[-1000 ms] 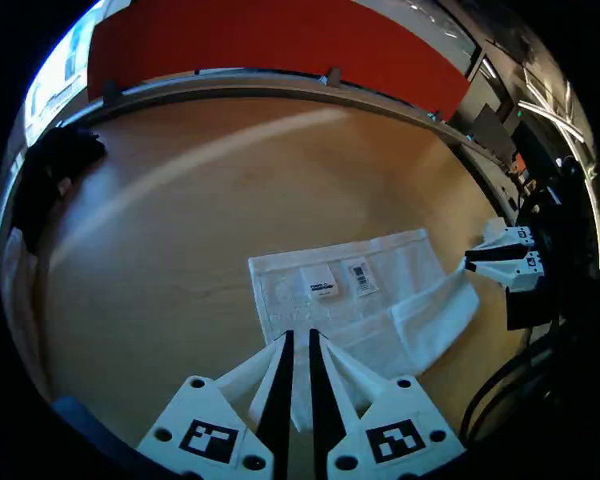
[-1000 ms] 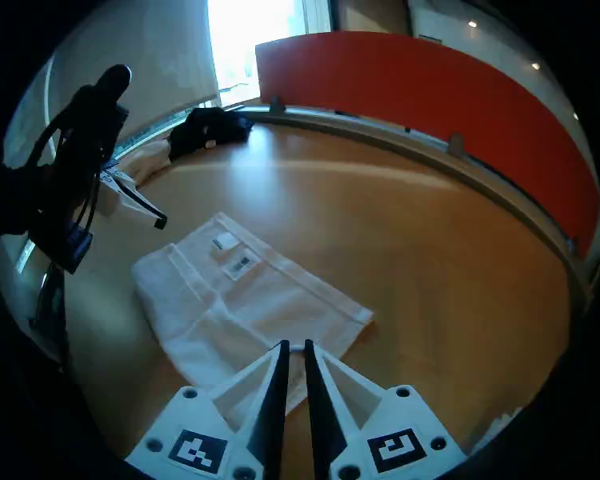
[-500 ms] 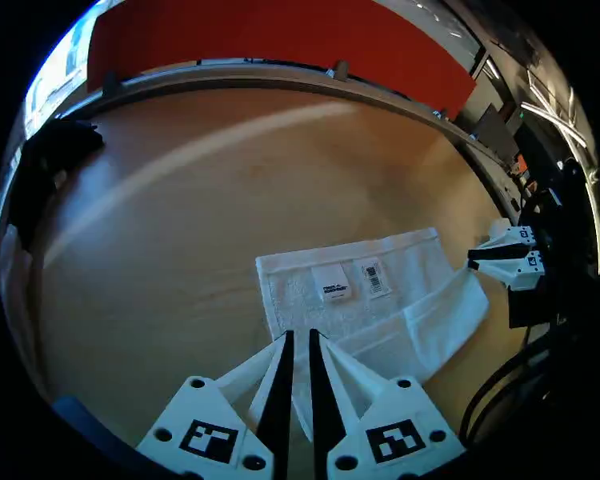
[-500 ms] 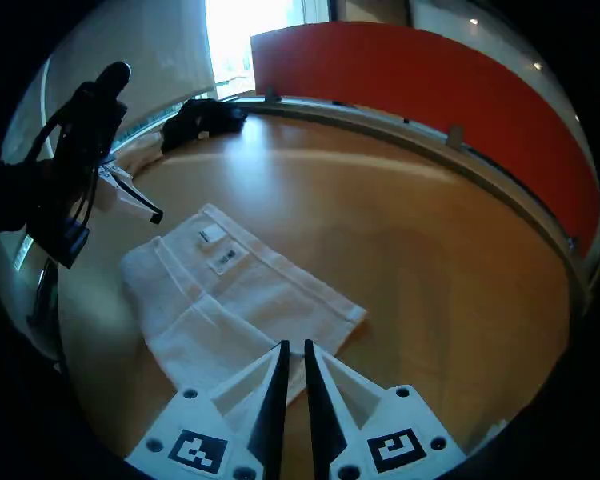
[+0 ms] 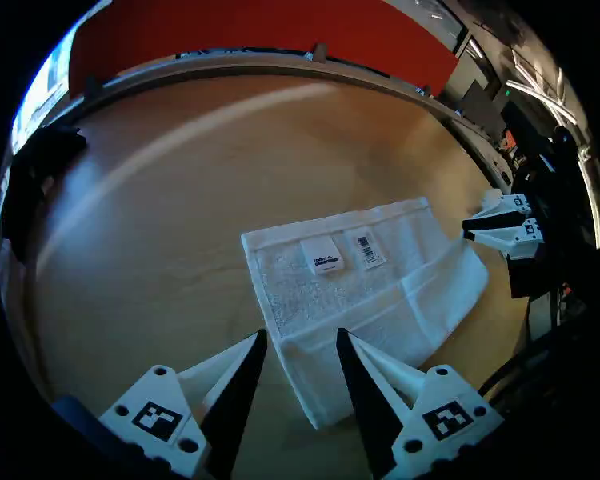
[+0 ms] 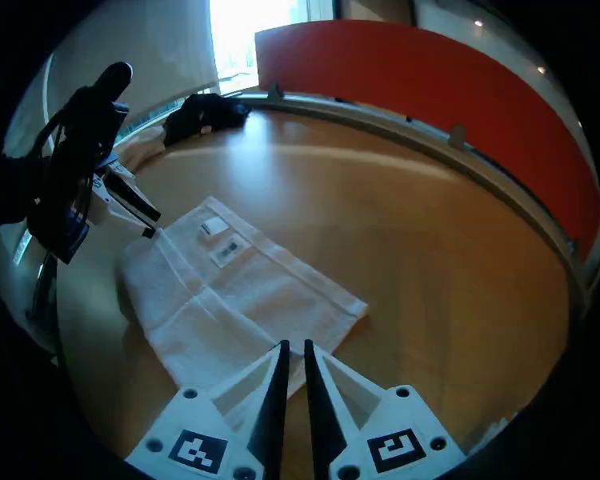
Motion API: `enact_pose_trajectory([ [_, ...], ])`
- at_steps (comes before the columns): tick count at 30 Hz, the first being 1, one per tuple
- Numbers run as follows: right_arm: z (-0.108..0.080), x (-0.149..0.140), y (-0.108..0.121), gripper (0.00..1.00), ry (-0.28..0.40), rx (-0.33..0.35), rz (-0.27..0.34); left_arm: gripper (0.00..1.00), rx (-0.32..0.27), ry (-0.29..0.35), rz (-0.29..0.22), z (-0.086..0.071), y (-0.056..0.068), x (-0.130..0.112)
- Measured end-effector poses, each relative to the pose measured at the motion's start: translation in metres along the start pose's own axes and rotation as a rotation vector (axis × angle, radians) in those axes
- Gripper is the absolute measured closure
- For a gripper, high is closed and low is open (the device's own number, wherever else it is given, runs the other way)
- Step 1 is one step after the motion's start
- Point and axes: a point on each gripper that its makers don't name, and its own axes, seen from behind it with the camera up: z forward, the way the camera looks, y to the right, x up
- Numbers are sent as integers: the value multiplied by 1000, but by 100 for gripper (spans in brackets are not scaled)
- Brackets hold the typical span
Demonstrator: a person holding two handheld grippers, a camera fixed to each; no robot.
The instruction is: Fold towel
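A white towel [image 5: 380,280] lies folded and flat on the wooden table [image 5: 180,224], its two labels facing up. My left gripper [image 5: 298,340] stands open at the towel's near edge, with the cloth lying between its spread fingers and free of them. In the right gripper view the same towel [image 6: 236,288] stretches away from my right gripper [image 6: 292,346], whose fingers are shut on its near edge. The left gripper [image 6: 154,225] is there at the towel's far corner, jaws apart. The right gripper [image 5: 468,232] appears at the towel's right corner.
A red partition [image 6: 428,88] runs along the table's far rim. A dark bundle [image 6: 204,116] lies in the far corner near a bright window [image 6: 252,40]. Bare wood [image 6: 428,264] spreads to the right of the towel.
My left gripper has opened and let go of the towel. The loose fold has dropped flat onto the layer below. The right gripper has stayed shut at its edge.
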Motion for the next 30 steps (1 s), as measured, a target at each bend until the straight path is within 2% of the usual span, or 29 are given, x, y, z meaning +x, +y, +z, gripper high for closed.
enact_pose_trajectory([
  [9,-2,-5,1,86,-5,4,-3,38,5,-24,20,7,-2,-13],
  [15,-2,-7,0,86,-6,5,-8,53,14,-45,22,11,-4,-20],
  [17,-2,-8,0,86,-6,6,-9,61,19,-43,16,11,-5,-19],
  [23,-2,-10,0,86,-11,8,-19,77,28,-49,-20,11,-8,-20],
  [27,-1,-10,1,87,-10,3,-23,84,33,-49,-22,10,-9,-20],
  [30,-1,-10,2,91,-9,0,-23,84,39,-38,-10,9,-9,-18],
])
